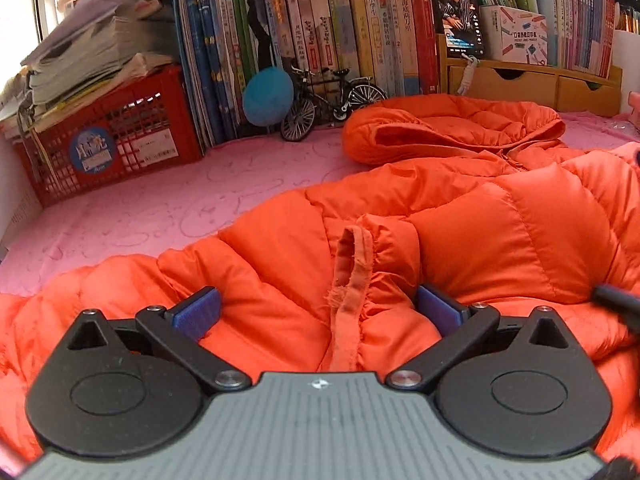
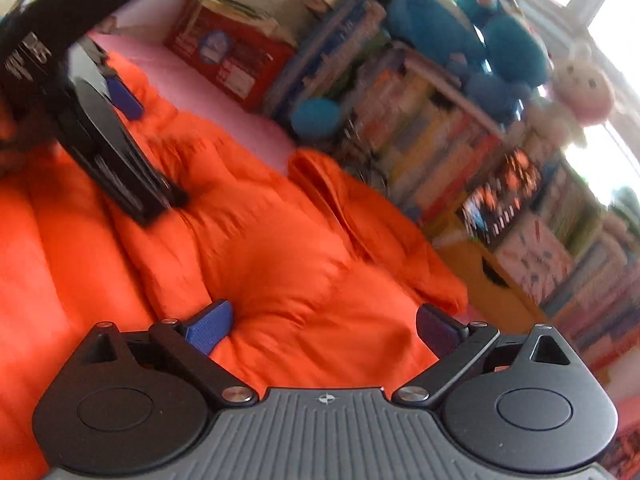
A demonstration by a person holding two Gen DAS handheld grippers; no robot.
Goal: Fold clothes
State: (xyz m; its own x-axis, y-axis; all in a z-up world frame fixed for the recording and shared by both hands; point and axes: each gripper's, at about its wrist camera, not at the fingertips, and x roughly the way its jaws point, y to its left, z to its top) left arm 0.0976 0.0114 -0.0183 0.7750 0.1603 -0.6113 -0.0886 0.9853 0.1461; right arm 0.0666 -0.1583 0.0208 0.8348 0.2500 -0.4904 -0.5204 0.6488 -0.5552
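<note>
jacket: orange puffer jacket [image 1: 460,216] lay spread across the pink cover [image 1: 160,196], hood [image 1: 448,128] toward the bookshelf [image 1: 340,28], sleeve cuff [image 1: 360,264] turned in over the body
left gripper: left gripper [image 1: 318,312] hung low over the jacket with jaws wide, cuff between the blue pads [image 1: 198,312], neither pad pressing on it; nothing was held
right gripper: right gripper [image 2: 324,330] also stood wide over a puffy panel of the jacket [image 2: 280,248], pads clear of the fabric, nothing clamped; its view was smeared and tilted
spacing: left gripper [image 2: 116,128] showed in the right wrist view, near and off to one side, resting on or just above the same panel; cannot tell if it touched
risk 1: down fill looked springy, so an unpinned sleeve would likely creep back out and undo the fold
risk 2: shell looked slick; a shallow pinch on a puffed baffle could slip, and only the frayed cuff edge might come up
risk 3: both grippers worked one area, so a sideways sweep could knock them together
risk 4: model bicycle [image 1: 328,100] and blue ball [image 1: 267,96] stood just beyond the hood; dragging the jacket that way could topple them
risk 5: a grab made while the right view was blurred would be poorly aimed
</note>
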